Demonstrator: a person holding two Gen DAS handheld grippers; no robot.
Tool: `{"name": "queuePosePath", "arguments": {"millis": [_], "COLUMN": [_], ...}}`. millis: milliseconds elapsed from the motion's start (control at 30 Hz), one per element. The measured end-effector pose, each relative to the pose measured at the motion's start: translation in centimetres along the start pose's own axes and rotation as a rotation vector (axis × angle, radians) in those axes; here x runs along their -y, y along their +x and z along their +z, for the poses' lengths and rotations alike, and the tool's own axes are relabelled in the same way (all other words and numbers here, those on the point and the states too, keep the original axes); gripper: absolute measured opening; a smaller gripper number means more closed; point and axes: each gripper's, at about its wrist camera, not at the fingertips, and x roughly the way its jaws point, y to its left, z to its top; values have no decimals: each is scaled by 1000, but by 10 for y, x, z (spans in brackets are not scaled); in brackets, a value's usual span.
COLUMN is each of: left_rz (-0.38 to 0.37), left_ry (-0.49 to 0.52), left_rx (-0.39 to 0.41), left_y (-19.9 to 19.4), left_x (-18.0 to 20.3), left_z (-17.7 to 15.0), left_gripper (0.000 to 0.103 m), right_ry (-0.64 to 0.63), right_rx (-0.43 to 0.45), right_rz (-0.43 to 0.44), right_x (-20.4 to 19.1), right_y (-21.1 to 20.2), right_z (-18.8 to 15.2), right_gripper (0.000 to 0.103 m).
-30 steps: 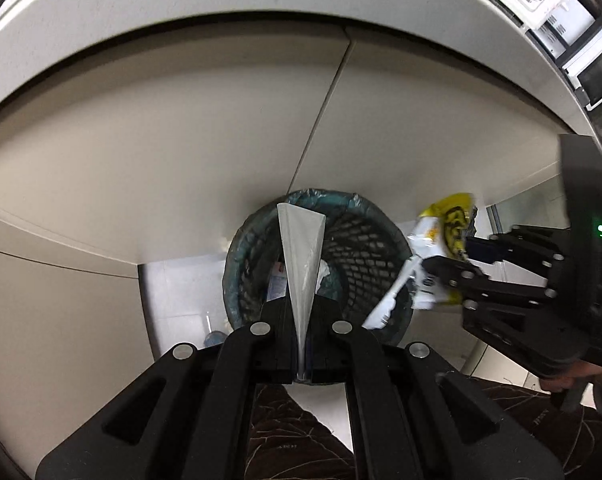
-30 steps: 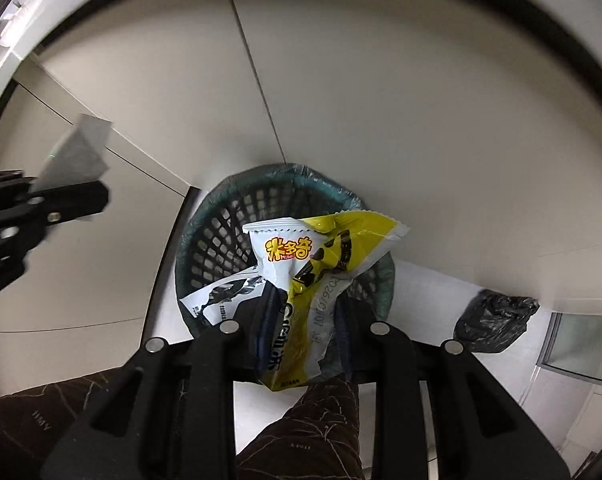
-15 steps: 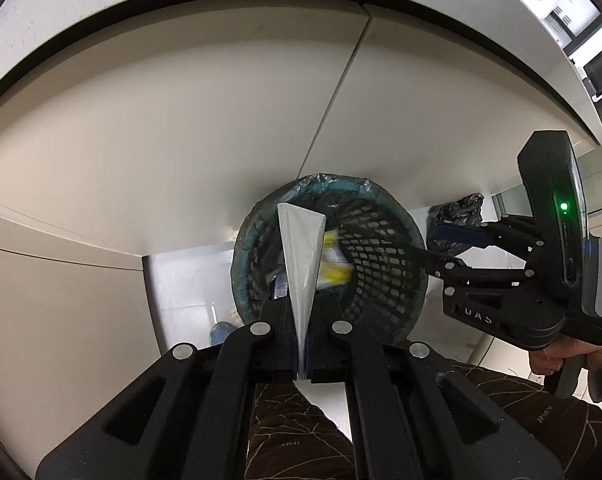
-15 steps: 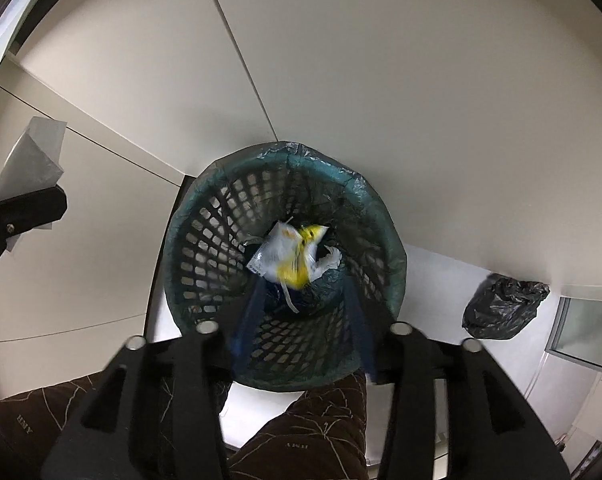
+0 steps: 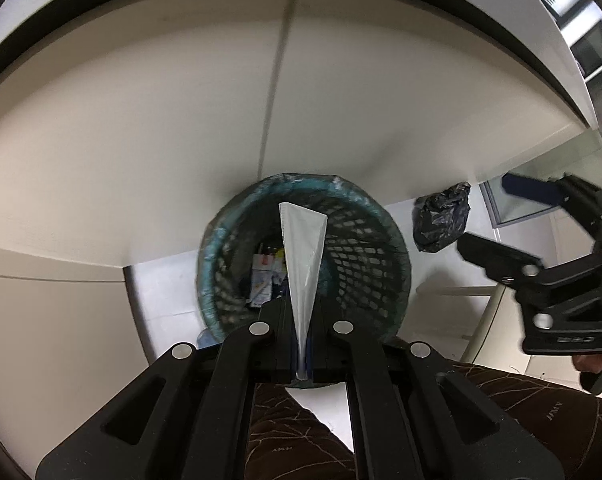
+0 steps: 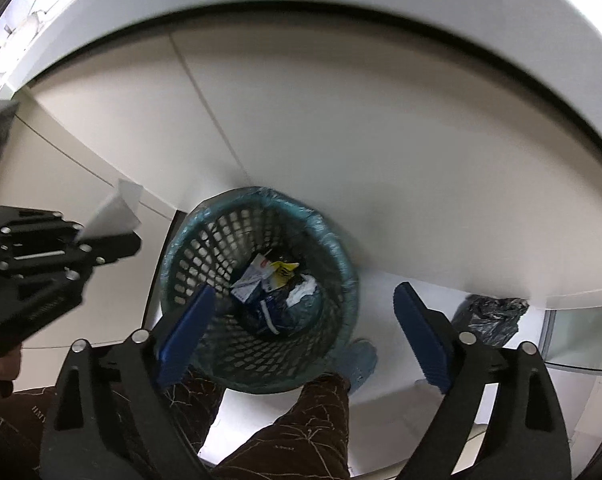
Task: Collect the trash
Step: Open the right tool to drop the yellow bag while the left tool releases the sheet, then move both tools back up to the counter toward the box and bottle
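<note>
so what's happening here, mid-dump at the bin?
A person is tossing trash into the green mesh bin. The right gripper is over the bin with its jaws opening and nothing between them; a yellow snack wrapper lies at the bottom. The left gripper is shut on a white wrapper, held above the bin, not yet dropped.

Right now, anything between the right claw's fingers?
Nothing held: right claw is opening, empty. In the right wrist view only the bin far below shows through the gap, wrappers at its bottom.
</note>
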Motion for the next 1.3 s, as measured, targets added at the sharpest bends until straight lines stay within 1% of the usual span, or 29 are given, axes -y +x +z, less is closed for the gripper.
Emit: {"name": "queuePosePath", "arguments": {"millis": [67,100,267,333,400,433,500,600,667,733,800,900,933,1100,1300], "left_rz": [-2,-4,-15,-17,-18,-15,-7,2,12,6,12,15,19,32,13], "left_ry": [14,17,26,28,27,26,15,-6,-11,-5,10,24,26,35,93], "left_rx": [-3,-4,-11,-15,-13,-9,0,19,32,58,96,155,172,247,319], "left_y": [4,6,13,16,18,18,16,11,6,-6,-26,-57,-67,-114,-149], "left_x": [7,10,20,24,26,29,31,31,32,32,34,32,30,19,13], "left_z": [1,1,1,3,5,5,6,9,11,13,15,20,22,44,82], "left_gripper": [3,6,7,9,20,24,50,65,72,77,87,96,97,97,97], "right_ry": [6,10,31,36,46,48,51,52,54,57,60,68,76,126,201], "right_rx": [12,16,23,27,30,31,34,43,53,71,94,144,161,244,328], "right_rz": [-2,-5,-16,-22,-20,-20,-19,-19,-19,-18,-22,-32,-35,-60,-112], "right_x": [8,11,22,26,30,31,34,34,34,34,35,35,35,35,38], "right_y": [-9,-12,-21,-25,-27,-28,-29,-35,-39,-47,-57,-76,-83,-112,-142], "right_z": [-1,-2,-3,-3,-3,-3,-3,-1,1,5,11,21,25,45,69], "right_gripper": [87,87,87,88,88,88,88,88,88,88,88,88,88,88,88]}}
